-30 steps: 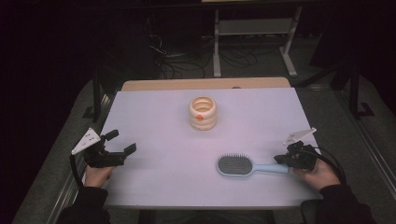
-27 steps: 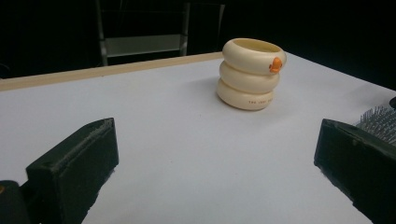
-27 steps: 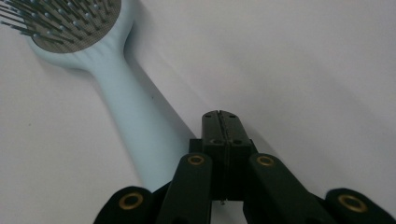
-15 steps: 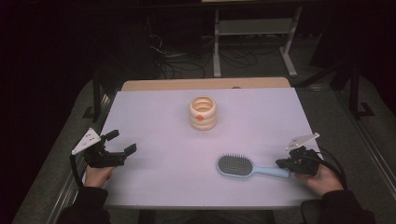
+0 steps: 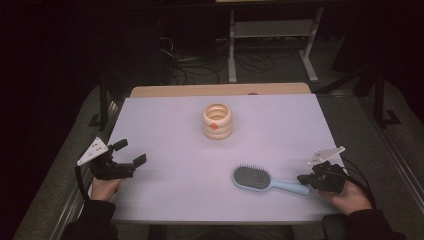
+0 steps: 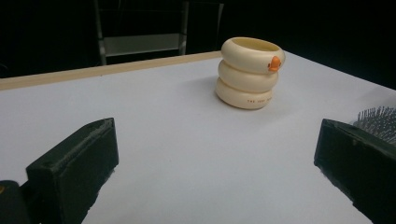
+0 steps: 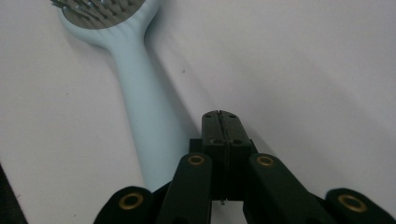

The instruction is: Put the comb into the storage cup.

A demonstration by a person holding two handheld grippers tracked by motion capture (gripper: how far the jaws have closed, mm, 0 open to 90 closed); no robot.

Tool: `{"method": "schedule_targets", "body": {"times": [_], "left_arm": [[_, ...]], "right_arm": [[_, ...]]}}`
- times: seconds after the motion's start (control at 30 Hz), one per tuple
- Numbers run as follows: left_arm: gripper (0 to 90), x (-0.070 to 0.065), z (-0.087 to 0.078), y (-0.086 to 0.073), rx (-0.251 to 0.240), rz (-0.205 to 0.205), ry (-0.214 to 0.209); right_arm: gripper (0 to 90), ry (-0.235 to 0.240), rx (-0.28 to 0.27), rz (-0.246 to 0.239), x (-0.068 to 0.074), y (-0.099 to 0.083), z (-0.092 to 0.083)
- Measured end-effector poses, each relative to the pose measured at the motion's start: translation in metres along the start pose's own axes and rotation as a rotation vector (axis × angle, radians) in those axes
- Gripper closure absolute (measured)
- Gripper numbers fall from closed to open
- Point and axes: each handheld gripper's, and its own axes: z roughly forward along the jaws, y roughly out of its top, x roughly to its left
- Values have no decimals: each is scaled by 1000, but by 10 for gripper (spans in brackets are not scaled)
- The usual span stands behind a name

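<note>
Hairbrush (image 5: 260,180), pale blue with a grey bristle pad, lying flat at the near right of the white table (image 5: 165,125), handle pointing right toward the right gripper (image 5: 306,181). In the right gripper view, that gripper's jaws are pressed together with nothing between them, and the handle (image 7: 149,126) runs just beside them on the left, not clamped. Left gripper (image 5: 131,154) at the near left edge, held in a hand (image 5: 104,188), jaws spread wide and empty. Farther back, near the table's centre, a cream holder (image 5: 217,120) of three stacked rings with a small orange mark stands upright, well apart from both grippers. Beyond the far edge, cables and a metal rack (image 5: 272,35) on the dark floor.
</note>
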Motion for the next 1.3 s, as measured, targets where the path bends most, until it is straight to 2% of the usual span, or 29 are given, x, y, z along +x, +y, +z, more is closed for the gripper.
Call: {"method": "schedule_targets", "body": {"times": [0.3,0.53,0.7,0.9,0.93,1.0,1.17,1.23,1.3], "left_arm": [[0,1,0,0,7,3,1],[0,0,1,-1,9,1,3],[0,0,1,-1,9,-4,4],[0,0,0,-1,9,-2,5],[0,0,0,-1,9,-2,5],[0,1,0,-1,4,-3,5],[0,1,0,-1,3,-3,5],[0,1,0,-1,4,-4,6],[0,1,0,0,0,-2,9]], "right_arm": [[890,-6,-21,-2,3,-4,-14],[888,-18,-55,-18,5,2,-30],[856,-18,-53,-47,10,12,-36],[795,-3,-44,-129,21,29,-40],[795,-3,-44,-129,21,29,-40],[755,0,-32,-150,24,37,-39],[617,14,-23,-164,26,48,-34],[532,16,-23,-174,28,52,-33],[407,7,-12,-185,30,56,-30]]}}
